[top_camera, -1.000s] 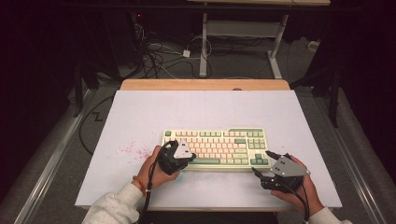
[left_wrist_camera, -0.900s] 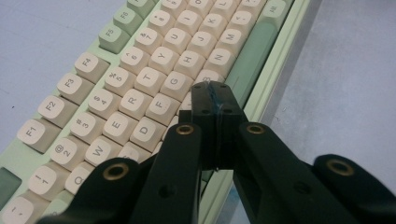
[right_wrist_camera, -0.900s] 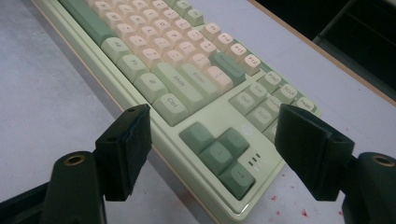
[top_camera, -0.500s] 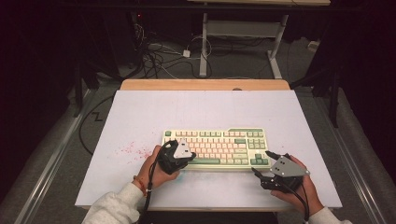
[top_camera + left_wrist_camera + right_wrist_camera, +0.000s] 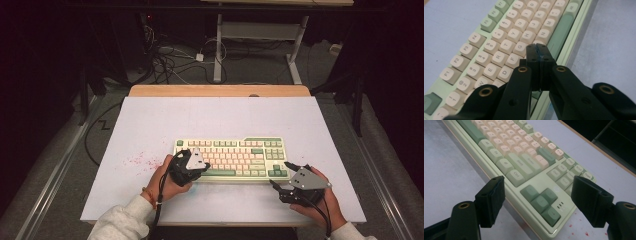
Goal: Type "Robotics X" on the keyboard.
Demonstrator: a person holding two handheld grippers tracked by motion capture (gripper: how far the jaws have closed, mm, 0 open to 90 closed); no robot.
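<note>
- The keyboard (image 5: 230, 158) lies flat near the front middle of the white bench (image 5: 150, 125).
- The left tongs (image 5: 535, 51) are pressed fully together, empty, their tip over the keys near G and the green spacebar (image 5: 560, 31); coming down off-centre, it could catch two caps at once.
- The right tongs (image 5: 537, 202) gape wide, empty, straddling the arrow-key corner (image 5: 541, 202); a careless close there could nudge the keyboard askew.

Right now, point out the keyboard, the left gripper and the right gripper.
keyboard (image 5: 235, 157), high view, middle of its keys.
left gripper (image 5: 537, 50), left gripper view, tips of its shut jaws.
right gripper (image 5: 537, 195), right gripper view, gap between its open jaws.
</note>
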